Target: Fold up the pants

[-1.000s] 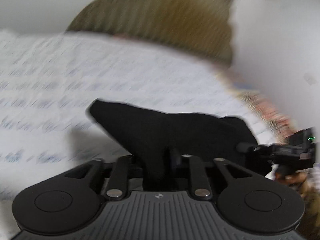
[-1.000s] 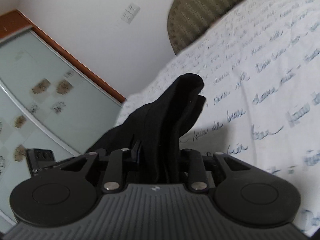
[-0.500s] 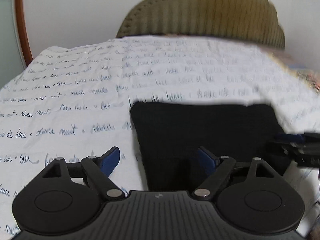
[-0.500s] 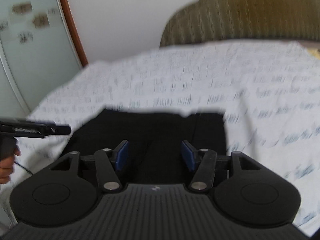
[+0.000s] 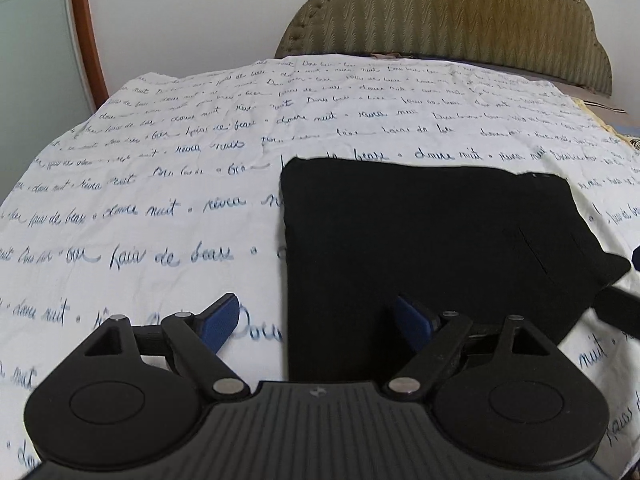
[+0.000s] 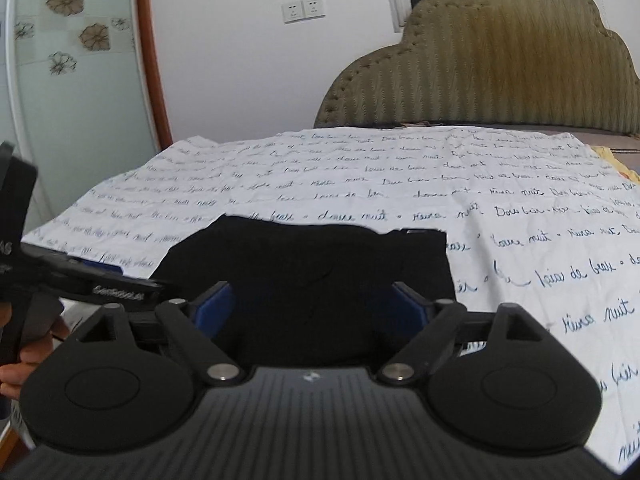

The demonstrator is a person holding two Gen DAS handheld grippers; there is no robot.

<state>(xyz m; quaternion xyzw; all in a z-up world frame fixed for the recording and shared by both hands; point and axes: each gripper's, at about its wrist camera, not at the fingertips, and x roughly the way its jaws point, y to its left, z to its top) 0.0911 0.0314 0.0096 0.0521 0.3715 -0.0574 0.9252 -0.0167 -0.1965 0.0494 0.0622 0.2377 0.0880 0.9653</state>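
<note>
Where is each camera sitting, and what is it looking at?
Left wrist: sits on the left claw, open, facing the folded black pants on the bedsheet and the headboard.
Right wrist: sits on the right claw, open, facing the same way; the left claw and its hand show.
Both share pants, bedsheet, headboard.

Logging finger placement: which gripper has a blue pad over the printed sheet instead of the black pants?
The left gripper: its left pad sits over the white script-printed sheet, beyond the folded black pants edge. Both right gripper pads sit over pants.
</note>
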